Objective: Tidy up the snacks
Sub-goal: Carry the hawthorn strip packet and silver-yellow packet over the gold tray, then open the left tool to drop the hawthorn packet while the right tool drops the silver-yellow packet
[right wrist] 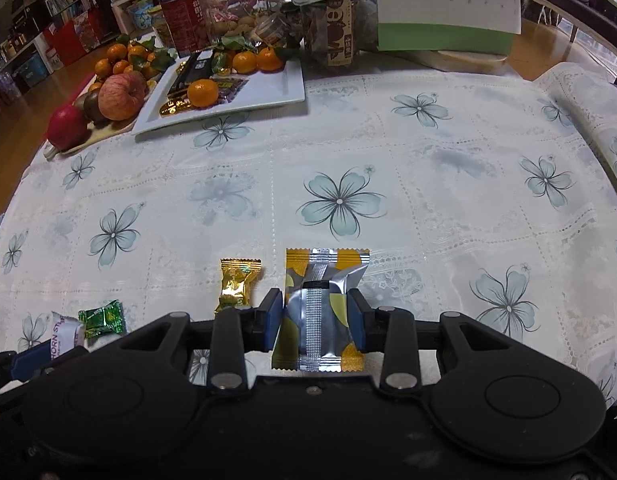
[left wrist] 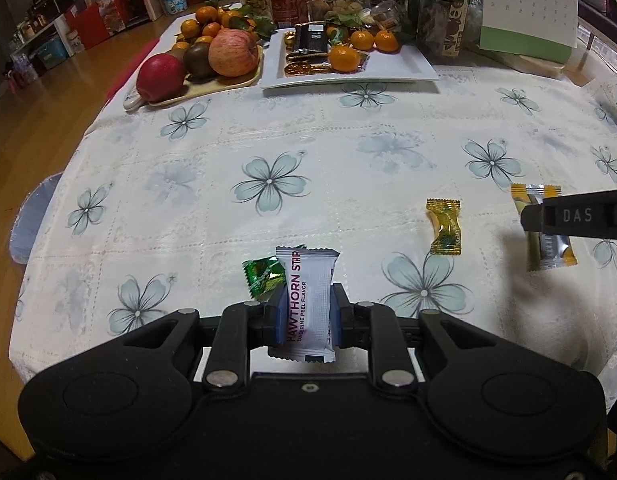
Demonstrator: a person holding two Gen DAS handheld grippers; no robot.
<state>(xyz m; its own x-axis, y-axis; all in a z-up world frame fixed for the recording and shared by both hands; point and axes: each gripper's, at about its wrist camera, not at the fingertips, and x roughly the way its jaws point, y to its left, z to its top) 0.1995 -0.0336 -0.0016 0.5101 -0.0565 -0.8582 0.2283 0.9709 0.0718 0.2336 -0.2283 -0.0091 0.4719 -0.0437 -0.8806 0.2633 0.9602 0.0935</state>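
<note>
At the lower centre of the left wrist view, a white hawthorn strip packet [left wrist: 306, 304] is being pinched upright by the left claw [left wrist: 307, 316], its blue pads being pressed against the packet's two sides. A green candy [left wrist: 264, 276] is lying on the flowered tabletop [left wrist: 308, 152] just left of that packet and partly behind it. In the right wrist view, a yellow and silver packet [right wrist: 322, 312] is being pinched in the same way by the right claw [right wrist: 318, 318] at lower centre. A gold candy [right wrist: 236, 284] is lying just left of it, apart from the claw. At upper left, a white tray [right wrist: 268, 88] is being occupied by tangerines and wrapped sweets, with a fruit board [right wrist: 104, 128] beside it.
</note>
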